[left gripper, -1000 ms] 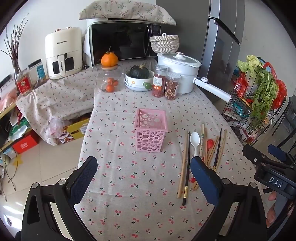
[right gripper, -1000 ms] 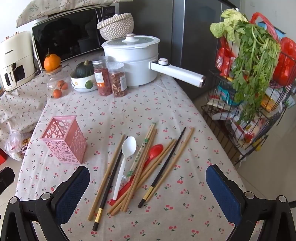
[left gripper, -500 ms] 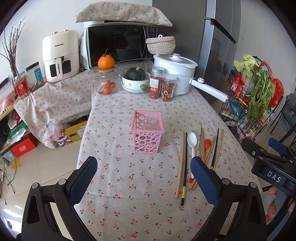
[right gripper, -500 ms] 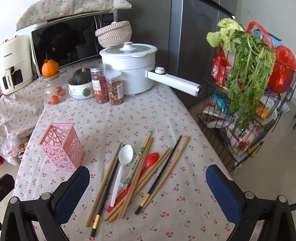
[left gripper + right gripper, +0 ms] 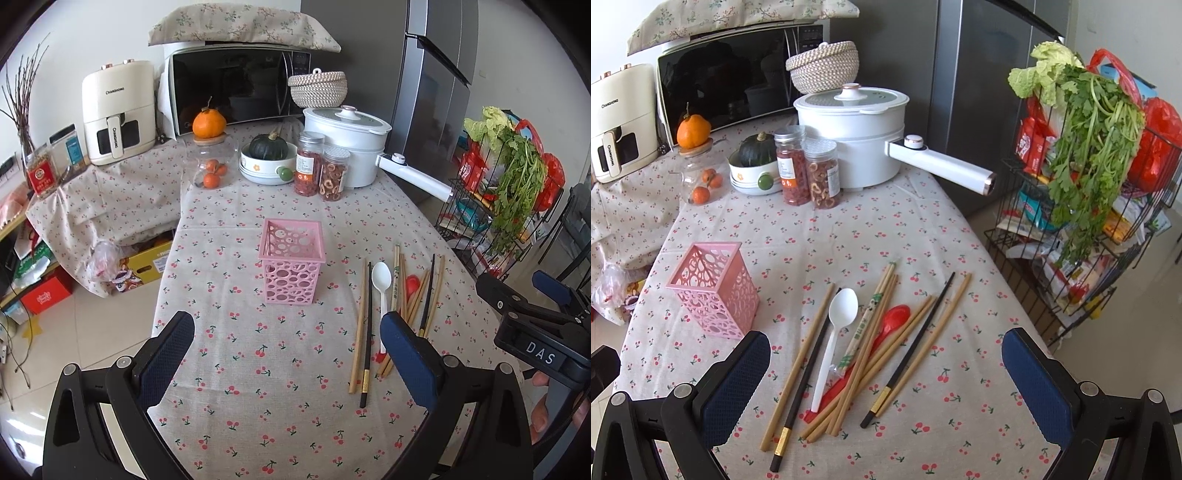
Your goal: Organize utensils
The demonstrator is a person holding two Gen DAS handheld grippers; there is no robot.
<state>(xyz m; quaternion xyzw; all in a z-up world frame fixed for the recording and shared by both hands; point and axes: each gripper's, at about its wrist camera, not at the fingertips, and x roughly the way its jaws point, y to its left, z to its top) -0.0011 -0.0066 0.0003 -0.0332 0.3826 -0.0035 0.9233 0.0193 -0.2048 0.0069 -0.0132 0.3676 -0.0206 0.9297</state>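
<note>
Chopsticks [image 5: 849,354] and spoons loose on desk [image 5: 849,229], pink holder [image 5: 714,291] at their nine o'clock, both grippers' fingers [image 5: 410,354] released, empty.

This is a home kitchen. A microwave [image 5: 236,86] and a cream air fryer [image 5: 118,110] stand at the far edge of the worktop [image 5: 258,350], which has a cloth with little cherries on it. A white pot [image 5: 855,136] with a long handle, jars of dried food [image 5: 809,171] and a small pumpkin in a bowl [image 5: 269,157] sit near the far edge too. A tall grey fridge [image 5: 432,85] stands behind. Beside the worktop's right edge, a wire rack [image 5: 1089,221] holds leafy greens and snack bags.
</note>
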